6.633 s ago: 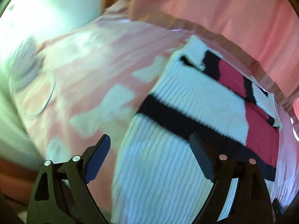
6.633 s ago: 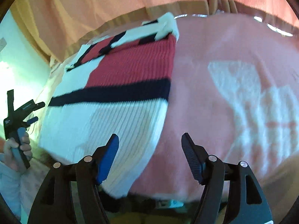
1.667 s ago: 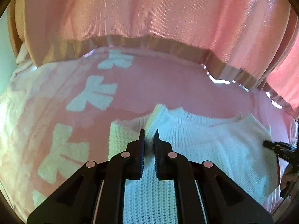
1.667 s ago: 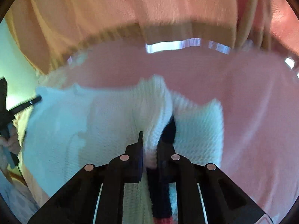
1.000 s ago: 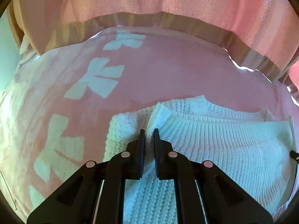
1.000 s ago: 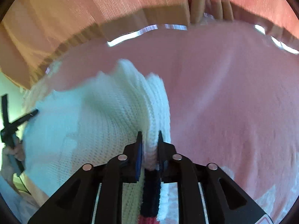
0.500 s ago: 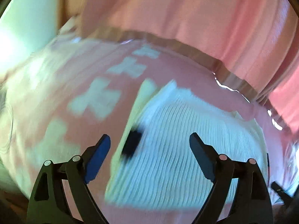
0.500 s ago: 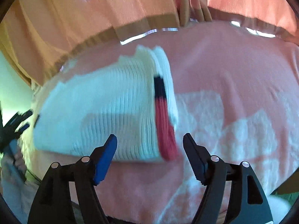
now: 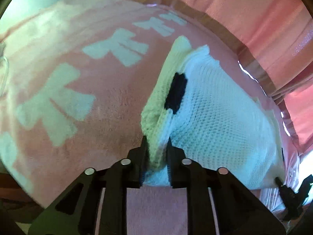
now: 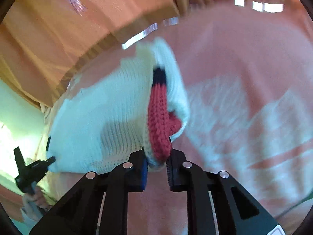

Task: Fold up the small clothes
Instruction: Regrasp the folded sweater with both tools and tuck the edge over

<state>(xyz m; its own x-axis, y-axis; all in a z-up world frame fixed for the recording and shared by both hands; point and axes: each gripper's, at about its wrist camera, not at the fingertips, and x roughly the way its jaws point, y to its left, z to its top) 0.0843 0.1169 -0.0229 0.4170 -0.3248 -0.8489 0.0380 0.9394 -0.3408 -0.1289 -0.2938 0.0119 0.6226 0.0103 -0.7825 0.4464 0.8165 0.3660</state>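
The left gripper (image 9: 156, 156) has just been closing its jaws, and they now pinch a thick bunched edge of the sweater (image 9: 215, 117) — cream and white knit fills the narrow gap between the two black pads. The right gripper (image 10: 157, 158) has likewise just been closing; its jaws clamp the opposite corner of the same garment, where a red ribbed band topped by a short navy stripe folds out between white layers.

The sweater lies folded on a bed, spread over a fluffy pink blanket (image 9: 117, 101) printed with pale, blocky bow-like shapes. Its knit is chunky: waffle-like stitches in the left wrist view, long vertical ribs in the right. A dark navy patch shows at the folded edge near the left jaws.

Pink curtains (image 9: 244, 9) hang behind the bed, with a brownish band along their lower hem. At the lower left of the right wrist view the other gripper appears, held by a hand (image 10: 36, 199).
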